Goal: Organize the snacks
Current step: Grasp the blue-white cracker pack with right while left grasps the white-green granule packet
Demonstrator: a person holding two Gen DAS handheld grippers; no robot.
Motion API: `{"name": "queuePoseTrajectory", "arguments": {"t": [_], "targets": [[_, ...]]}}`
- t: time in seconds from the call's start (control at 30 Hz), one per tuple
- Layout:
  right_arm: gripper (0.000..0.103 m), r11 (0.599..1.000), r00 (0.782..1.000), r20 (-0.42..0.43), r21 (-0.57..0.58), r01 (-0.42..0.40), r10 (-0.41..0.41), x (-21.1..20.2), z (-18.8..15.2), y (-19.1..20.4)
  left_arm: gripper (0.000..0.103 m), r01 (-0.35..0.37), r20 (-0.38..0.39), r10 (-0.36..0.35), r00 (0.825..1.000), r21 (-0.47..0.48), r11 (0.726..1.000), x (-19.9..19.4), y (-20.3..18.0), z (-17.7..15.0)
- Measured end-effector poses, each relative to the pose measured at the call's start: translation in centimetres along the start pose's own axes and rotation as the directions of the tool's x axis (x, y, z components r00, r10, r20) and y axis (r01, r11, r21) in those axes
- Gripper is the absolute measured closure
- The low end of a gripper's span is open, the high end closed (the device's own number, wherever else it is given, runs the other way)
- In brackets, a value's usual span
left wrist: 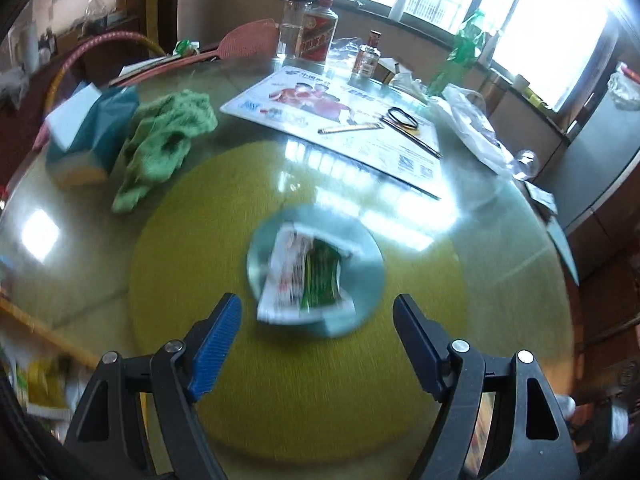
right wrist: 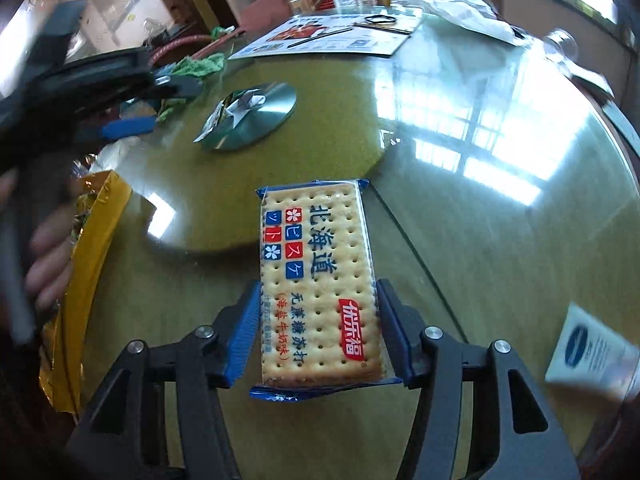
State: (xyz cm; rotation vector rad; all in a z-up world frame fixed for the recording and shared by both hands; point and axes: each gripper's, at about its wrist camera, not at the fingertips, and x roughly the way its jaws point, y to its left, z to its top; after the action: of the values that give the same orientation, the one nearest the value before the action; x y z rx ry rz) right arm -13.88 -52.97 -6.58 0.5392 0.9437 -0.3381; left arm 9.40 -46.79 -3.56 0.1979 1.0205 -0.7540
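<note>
A blue-edged cracker packet (right wrist: 320, 280) with blue lettering hangs over the glass table, and my right gripper (right wrist: 319, 286) is shut on its long sides. A round metal plate (left wrist: 360, 248) sits on the yellow-green mat (left wrist: 280, 380). It bears a white-and-red snack packet (left wrist: 286, 276) and a green one (left wrist: 322, 276), both blurred. My left gripper (left wrist: 318, 302) stands open just above the plate's near edge, with nothing between its pads. The right wrist view shows the plate (right wrist: 268, 112) farther off to the left, with the left gripper (right wrist: 172, 106) beside it.
A green cloth (left wrist: 164, 136) and a tissue box (left wrist: 86, 132) lie far left. A printed poster (left wrist: 320, 116), bottles (left wrist: 316, 32) and a plastic bag (left wrist: 472, 120) fill the far side. A gold bag (right wrist: 96, 220) and a hand (right wrist: 48, 256) are at left, a white tube (right wrist: 592, 348) at right.
</note>
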Motion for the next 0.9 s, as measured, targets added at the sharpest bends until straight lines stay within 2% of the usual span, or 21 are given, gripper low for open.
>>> {"name": "queuePoseTrajectory", "arguments": {"t": [0.1, 0.33, 0.37, 0.4, 0.5, 0.53, 0.6, 0.67, 0.77, 0.8, 0.83, 0.9], "targets": [[0.045, 1.0, 1.0, 0.003, -0.02, 0.001, 0.0, -0.2, -0.6, 0.1, 0.025, -0.002, -0.035, 0.002, 0.999, 0.011, 1.0, 2.2, -0.1, 1.0], [0.045, 1.0, 1.0, 0.013, -0.016, -0.013, 0.013, -0.2, -0.5, -0.2, 0.027, -0.036, -0.077, 0.039, 0.996, 0.036, 0.999, 4.7, -0.2, 1.0], [0.045, 1.0, 1.0, 0.015, -0.017, -0.014, 0.014, -0.2, -0.5, -0.2, 0.033, -0.038, -0.078, 0.041, 0.996, 0.034, 0.999, 4.9, -0.2, 1.0], [0.045, 1.0, 1.0, 0.017, -0.018, -0.015, 0.015, -0.3, -0.6, -0.3, 0.044, -0.033, -0.083, 0.036, 0.996, 0.029, 0.999, 5.1, -0.1, 0.9], [0.045, 1.0, 1.0, 0.02, -0.016, -0.019, 0.019, -0.3, -0.8, -0.3, 0.06, -0.037, -0.072, 0.039, 0.997, 0.029, 0.999, 4.9, 0.1, 0.5], [0.045, 1.0, 1.0, 0.021, -0.016, -0.019, 0.019, -0.3, -0.8, -0.3, 0.063, -0.032, -0.07, 0.034, 0.997, 0.036, 0.999, 4.9, 0.1, 0.5], [0.045, 1.0, 1.0, 0.021, -0.016, -0.018, 0.018, -0.3, -0.8, -0.3, 0.076, -0.02, -0.063, 0.023, 0.998, 0.044, 0.999, 4.5, 0.1, 0.2], [0.045, 1.0, 1.0, 0.022, -0.017, -0.014, 0.014, -0.3, -0.8, -0.2, 0.083, -0.026, -0.06, 0.03, 0.998, 0.066, 0.997, 4.1, -0.2, -0.1], [0.045, 1.0, 1.0, 0.023, -0.015, -0.007, 0.007, -0.3, -0.8, -0.2, 0.086, -0.057, -0.056, 0.063, 0.996, 0.103, 0.993, 3.3, -0.4, -1.2], [0.045, 1.0, 1.0, 0.024, -0.013, -0.006, 0.006, -0.3, -0.8, -0.1, 0.09, -0.052, -0.055, 0.057, 0.997, 0.102, 0.993, 3.0, -0.3, -1.5], [0.045, 1.0, 1.0, 0.024, -0.011, -0.005, 0.005, -0.4, -0.9, -0.1, 0.099, -0.04, -0.054, 0.046, 0.998, 0.095, 0.995, 2.7, -0.2, -1.8], [0.045, 1.0, 1.0, 0.023, -0.009, 0.001, -0.001, -0.4, -0.9, 0.0, 0.099, -0.033, -0.053, 0.038, 0.998, 0.093, 0.995, 2.0, 0.0, -2.6]]}}
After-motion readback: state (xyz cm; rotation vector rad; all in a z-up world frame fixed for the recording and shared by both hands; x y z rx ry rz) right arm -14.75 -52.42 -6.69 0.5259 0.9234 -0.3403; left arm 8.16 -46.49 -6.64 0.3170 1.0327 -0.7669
